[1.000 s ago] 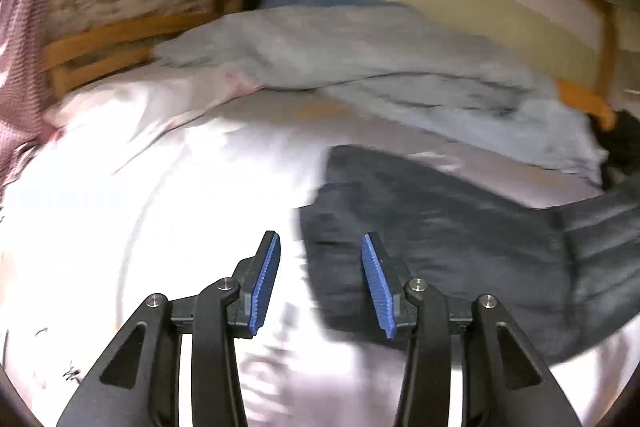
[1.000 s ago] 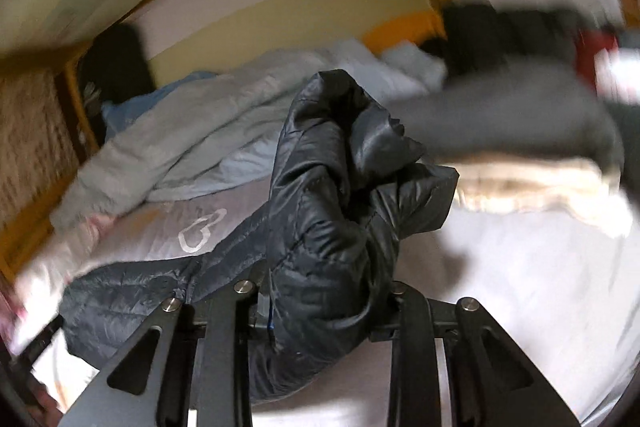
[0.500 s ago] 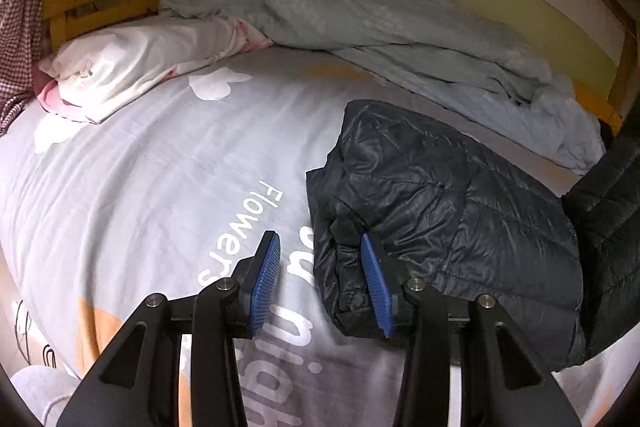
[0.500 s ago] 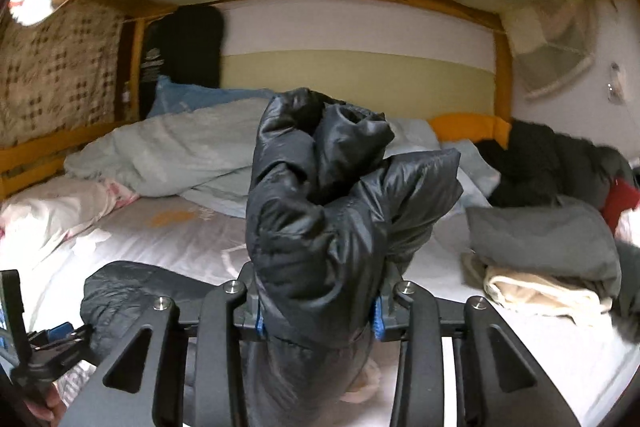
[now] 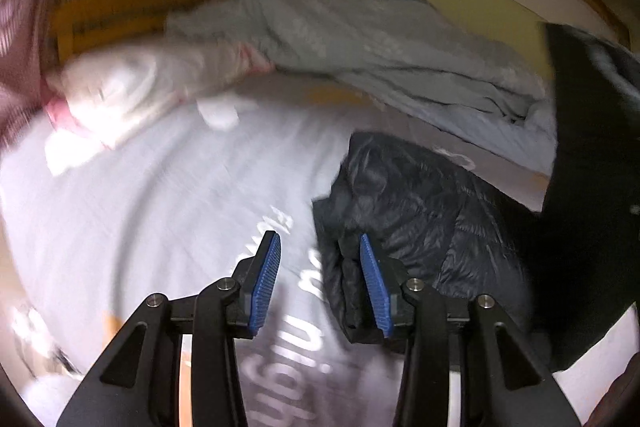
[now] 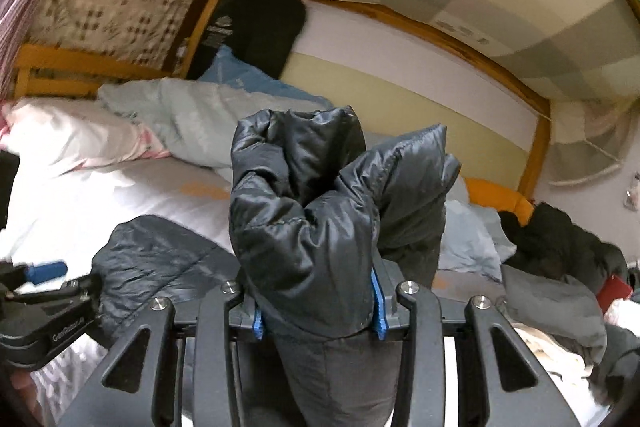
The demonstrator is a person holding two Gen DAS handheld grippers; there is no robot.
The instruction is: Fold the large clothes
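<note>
A black quilted down jacket (image 5: 420, 211) lies partly folded on the grey printed bedsheet (image 5: 160, 219). My left gripper (image 5: 318, 287) is open just above the sheet, its right pad (image 5: 374, 291) against the jacket's near edge and that edge partly between the jaws. My right gripper (image 6: 318, 319) is lifted, with a bunched part of the jacket (image 6: 304, 219) sticking up between its pads, which still press on it while the jaws are opening. The rest of the jacket (image 6: 160, 259) trails down to the bed. The left gripper (image 6: 44, 291) shows at the left edge of the right wrist view.
A crumpled grey-blue quilt (image 5: 380, 59) and a white pillow (image 5: 132, 95) lie along the back by the wooden bed frame (image 6: 60, 63). A pile of dark and grey clothes (image 6: 560, 267) sits at the right. A black garment (image 6: 256, 27) hangs in the corner.
The right gripper has swung left and rolled level with the bunched jacket part in it. That part now looms at the right of the left wrist view. The left gripper has hardly moved.
</note>
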